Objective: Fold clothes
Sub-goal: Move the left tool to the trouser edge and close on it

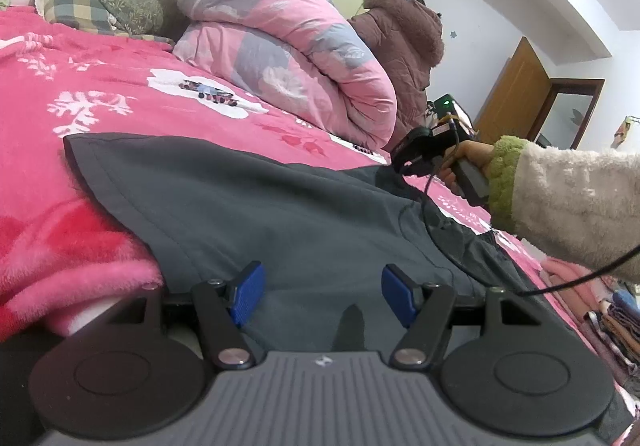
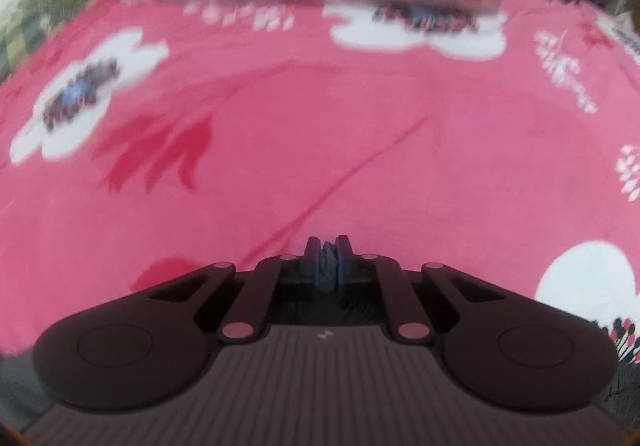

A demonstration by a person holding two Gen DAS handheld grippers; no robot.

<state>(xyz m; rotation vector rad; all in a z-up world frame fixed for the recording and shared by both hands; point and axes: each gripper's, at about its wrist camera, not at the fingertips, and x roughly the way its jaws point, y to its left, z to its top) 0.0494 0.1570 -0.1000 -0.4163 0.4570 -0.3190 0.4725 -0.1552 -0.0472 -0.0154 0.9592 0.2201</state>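
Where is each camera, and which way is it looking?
Left wrist: sits on the left gripper, looking across the grey garment; the right hand and fuzzy sleeve show.
Right wrist: sits on the right gripper, looking over the pink blanket; only its own fingers show.
Shared: the pink blanket and rolled quilt.

Pink floral bed blanket (image 1: 120, 94), grey garment (image 1: 260, 206) spread on it, rolled quilt (image 1: 288, 46), pillows (image 1: 100, 6)

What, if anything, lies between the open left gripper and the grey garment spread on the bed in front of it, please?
Nothing visible does. The left gripper is open directly over the grey garment, with only bare fabric between its blue pads. The black cable crosses the cloth further right, nearer the right gripper.
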